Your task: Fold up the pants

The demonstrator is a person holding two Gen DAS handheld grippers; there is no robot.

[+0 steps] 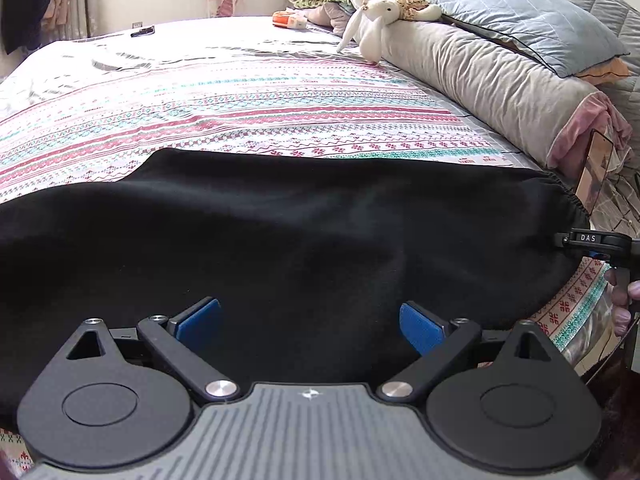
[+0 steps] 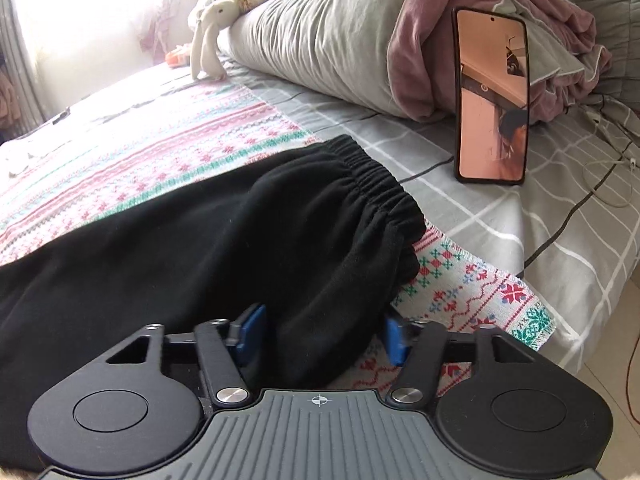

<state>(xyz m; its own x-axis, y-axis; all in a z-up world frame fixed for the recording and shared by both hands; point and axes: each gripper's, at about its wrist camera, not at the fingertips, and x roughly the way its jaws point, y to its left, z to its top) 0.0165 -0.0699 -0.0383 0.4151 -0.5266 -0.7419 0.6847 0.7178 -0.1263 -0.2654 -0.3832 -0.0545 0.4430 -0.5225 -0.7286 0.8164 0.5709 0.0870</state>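
Observation:
Black pants (image 1: 280, 236) lie flat across a patterned blanket (image 1: 240, 96) on the bed. Their elastic waistband (image 2: 372, 184) is at the right end. My left gripper (image 1: 310, 326) is open, its blue pads (image 1: 200, 320) spread over the near edge of the pants. My right gripper (image 2: 320, 336) is open, its blue pads (image 2: 250, 334) on either side of the pants' near edge by the waistband, with cloth between them. The right gripper also shows at the right edge of the left wrist view (image 1: 592, 240).
A phone (image 2: 492, 96) stands propped against a rolled pink and grey quilt (image 2: 340, 40) beyond the waistband. A white plush rabbit (image 1: 376, 20) and pillows (image 1: 520, 20) lie along the headboard. A dark phone (image 1: 143, 31) lies at the far edge. Cables (image 2: 600, 184) lie at right.

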